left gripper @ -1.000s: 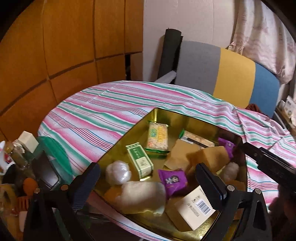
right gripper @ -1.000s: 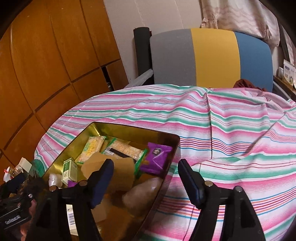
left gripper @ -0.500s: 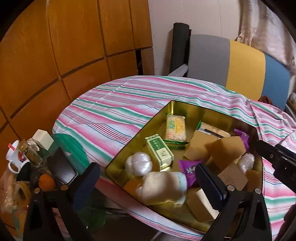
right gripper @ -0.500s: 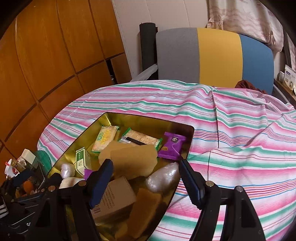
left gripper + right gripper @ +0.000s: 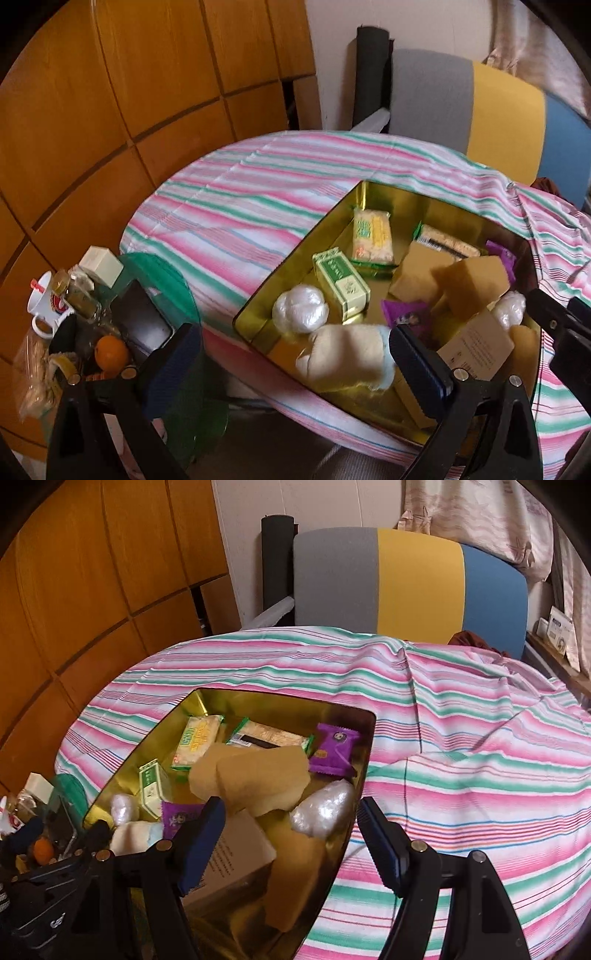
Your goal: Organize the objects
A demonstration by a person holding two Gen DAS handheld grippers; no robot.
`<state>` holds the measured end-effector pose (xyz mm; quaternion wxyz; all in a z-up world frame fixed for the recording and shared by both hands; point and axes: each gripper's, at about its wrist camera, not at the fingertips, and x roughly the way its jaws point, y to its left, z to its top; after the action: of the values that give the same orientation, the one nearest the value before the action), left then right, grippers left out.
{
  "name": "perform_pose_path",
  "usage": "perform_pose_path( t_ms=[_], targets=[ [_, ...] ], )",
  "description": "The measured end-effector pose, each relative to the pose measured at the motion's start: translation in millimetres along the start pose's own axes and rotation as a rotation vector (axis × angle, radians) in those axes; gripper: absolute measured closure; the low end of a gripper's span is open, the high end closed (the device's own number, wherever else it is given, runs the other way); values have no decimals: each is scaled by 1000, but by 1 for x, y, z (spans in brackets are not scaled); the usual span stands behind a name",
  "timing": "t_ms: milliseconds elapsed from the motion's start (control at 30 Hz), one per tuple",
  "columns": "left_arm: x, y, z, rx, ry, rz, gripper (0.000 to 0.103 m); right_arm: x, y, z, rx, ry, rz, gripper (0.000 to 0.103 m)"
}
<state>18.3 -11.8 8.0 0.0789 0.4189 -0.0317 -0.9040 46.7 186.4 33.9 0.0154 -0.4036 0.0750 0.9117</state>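
A gold tin box (image 5: pixel 295 258) (image 5: pixel 280 710) sits on the striped tablecloth and holds several snacks: a green carton (image 5: pixel 340 282) (image 5: pixel 151 788), a yellow cracker pack (image 5: pixel 371 236) (image 5: pixel 197 740), purple packets (image 5: pixel 404 314) (image 5: pixel 334 749), tan sponges (image 5: pixel 472 282) (image 5: pixel 258 779), white wrapped balls (image 5: pixel 299 308) (image 5: pixel 323 814) and a cardboard box (image 5: pixel 476 349) (image 5: pixel 236 853). My left gripper (image 5: pixel 291 369) is open and empty, held back over the box's near left corner. My right gripper (image 5: pixel 290 843) is open and empty above the box's near right end.
A cluttered side stand at the left holds a mug (image 5: pixel 48 306), an orange (image 5: pixel 110 352), a small white box (image 5: pixel 101 260) and a green lid (image 5: pixel 166 280). A grey, yellow and blue chair (image 5: pixel 406 587) stands behind the table. Wood panelling (image 5: pixel 110 92) lines the left wall.
Both grippers have pulled back and up from the box, so more of the table and side stand shows. Both stay open and empty.
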Motion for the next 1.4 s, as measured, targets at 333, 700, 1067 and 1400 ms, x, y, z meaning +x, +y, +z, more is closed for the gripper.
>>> perform_pose_path(
  t_ms=[333,700,1067,1400],
  targets=[
    [0,5,1,-20,15,23,0,-1,2,-6,21,24,-20,28],
    [0,9,3,-26,18,21,0,10,14,-18,-17,75,-58,28],
    [0,5,1,-6,30,17,0,6,11,-15,-2,55,-76,28],
    [2,1,-1,5,54,-26,0,4,7,-15,7,47,-83,28]
  ],
)
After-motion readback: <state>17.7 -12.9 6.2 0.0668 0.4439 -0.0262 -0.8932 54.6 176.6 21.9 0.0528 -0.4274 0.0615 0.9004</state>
